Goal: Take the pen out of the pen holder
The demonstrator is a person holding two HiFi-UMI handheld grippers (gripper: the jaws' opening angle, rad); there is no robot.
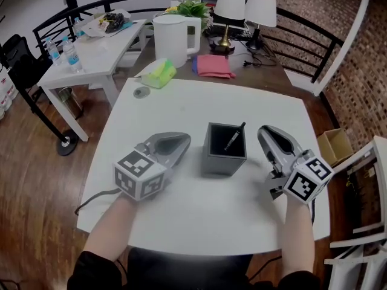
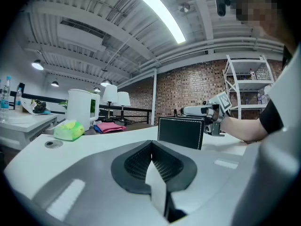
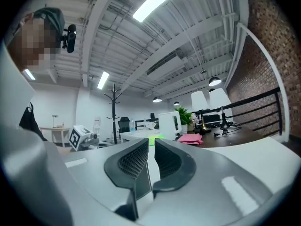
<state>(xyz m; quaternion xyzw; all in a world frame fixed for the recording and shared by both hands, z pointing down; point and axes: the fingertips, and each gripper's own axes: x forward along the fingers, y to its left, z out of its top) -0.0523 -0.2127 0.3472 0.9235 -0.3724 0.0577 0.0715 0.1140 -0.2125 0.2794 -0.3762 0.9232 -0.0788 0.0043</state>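
A dark grey square pen holder (image 1: 221, 162) stands in the middle of the white table (image 1: 181, 107), with a black pen (image 1: 234, 139) leaning inside it. My left gripper (image 1: 184, 141) lies low to the holder's left, shut and empty, its tips a short way from the holder's wall. My right gripper (image 1: 264, 132) is level on the holder's right, apart from it, its jaws all but together with only a thin slit and nothing in it. The left gripper view has the holder (image 2: 181, 132) ahead and the right gripper (image 2: 202, 111) behind it.
At the table's far edge are a white jug (image 1: 172, 38), a green pack (image 1: 158, 74), a pink cloth (image 1: 213, 65) and a small round disc (image 1: 141, 92). Two lamps (image 1: 230, 8) stand behind. A side table (image 1: 97, 53) is at left, a cardboard box (image 1: 335, 147) at right.
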